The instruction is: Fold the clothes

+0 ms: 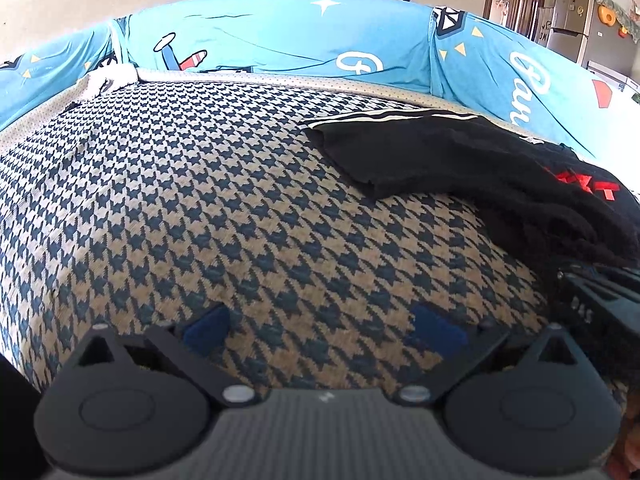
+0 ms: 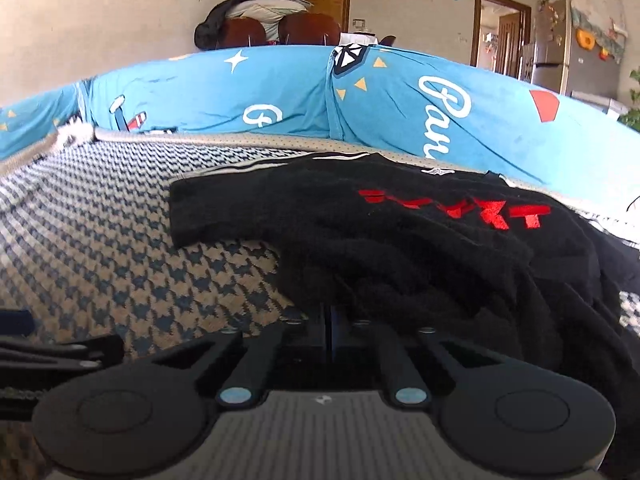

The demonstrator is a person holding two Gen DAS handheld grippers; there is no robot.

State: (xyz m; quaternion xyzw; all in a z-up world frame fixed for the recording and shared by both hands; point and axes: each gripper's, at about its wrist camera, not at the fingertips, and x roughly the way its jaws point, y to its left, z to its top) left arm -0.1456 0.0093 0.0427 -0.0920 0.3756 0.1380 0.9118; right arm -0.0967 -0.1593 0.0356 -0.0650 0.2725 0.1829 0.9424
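Observation:
A black garment with red lettering and white stripes lies crumpled on the houndstooth sofa seat, at the right in the left wrist view. My left gripper is open and empty, low over the seat, left of the garment. In the right wrist view the garment fills the middle and right. My right gripper is shut on the garment's near edge, and the cloth hides its fingertips. The right gripper's body shows at the right edge of the left wrist view.
A blue printed sofa back rings the seat behind and to the right. Chairs with a pile of clothes stand behind the sofa. Doorways and a fridge are at the far right. The left gripper shows at the left edge.

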